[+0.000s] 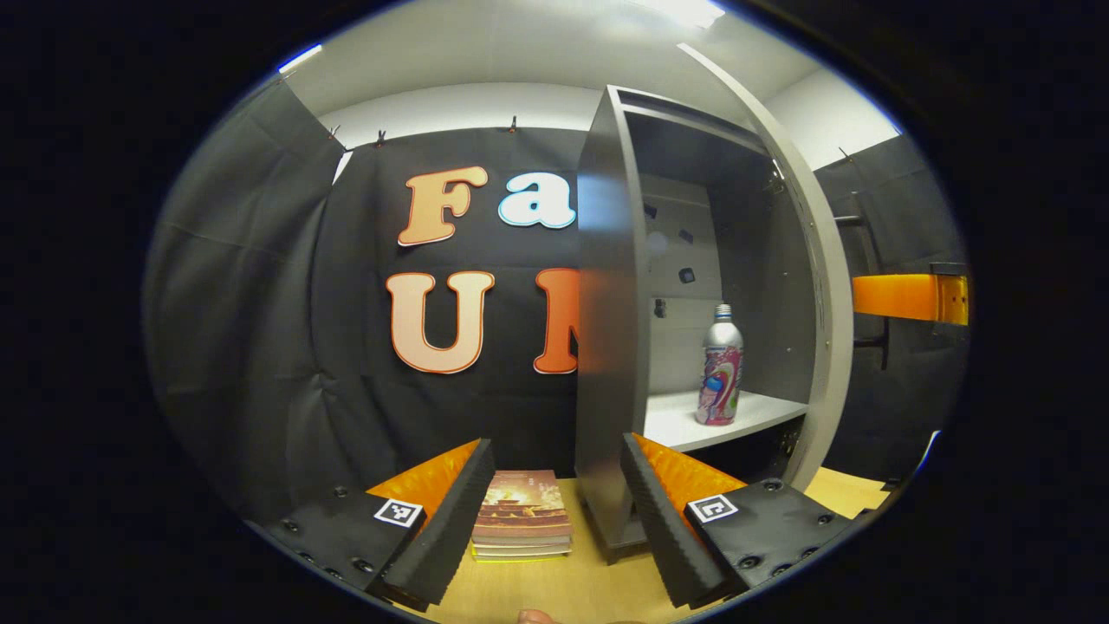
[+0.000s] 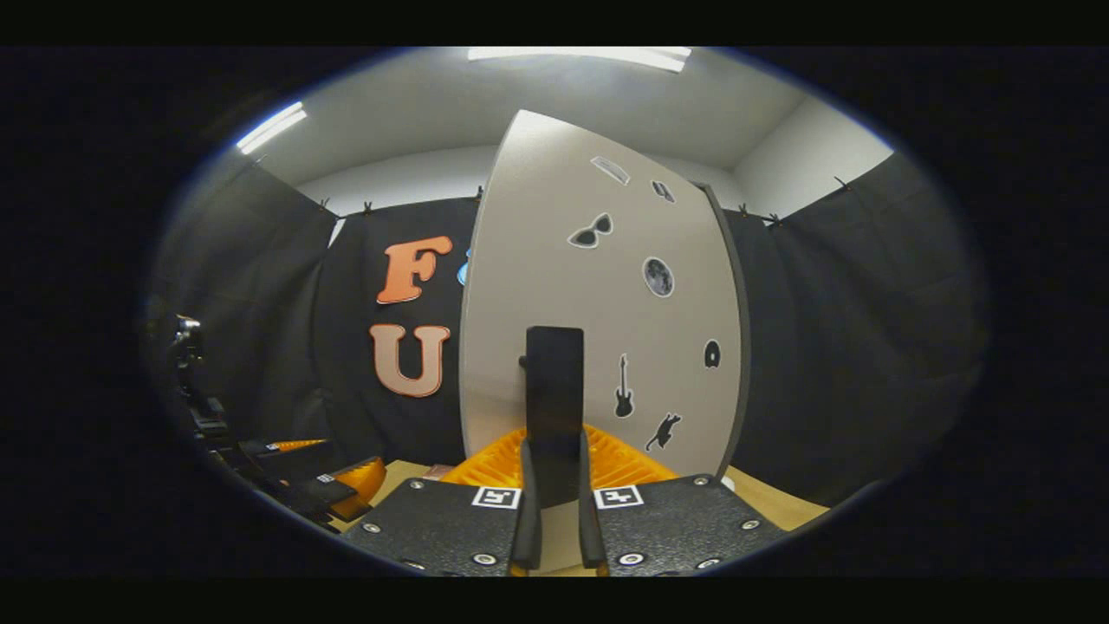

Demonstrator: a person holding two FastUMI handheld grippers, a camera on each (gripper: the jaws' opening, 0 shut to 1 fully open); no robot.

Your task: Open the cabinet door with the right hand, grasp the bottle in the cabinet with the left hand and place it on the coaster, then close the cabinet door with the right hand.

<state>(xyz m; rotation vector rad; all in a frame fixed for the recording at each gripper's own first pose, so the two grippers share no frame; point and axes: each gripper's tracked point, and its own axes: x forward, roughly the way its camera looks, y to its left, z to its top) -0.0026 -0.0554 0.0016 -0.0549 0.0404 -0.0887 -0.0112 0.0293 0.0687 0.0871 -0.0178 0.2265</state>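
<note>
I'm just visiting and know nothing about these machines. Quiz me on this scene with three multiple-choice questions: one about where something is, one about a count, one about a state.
1. Where does the bottle stand?
A. on the cabinet shelf
B. on the stack of books
C. between the left gripper's fingers

2. How many bottles are in the cabinet?
A. three
B. two
C. one

3. What is the right gripper doing?
A. hanging open in the air
B. closed on the door handle
C. holding the bottle

Answers:
1 A, it stands upright on the pale shelf.
2 C, a single bottle is there.
3 B, both fingers press the dark handle of the open cabinet door.
</note>
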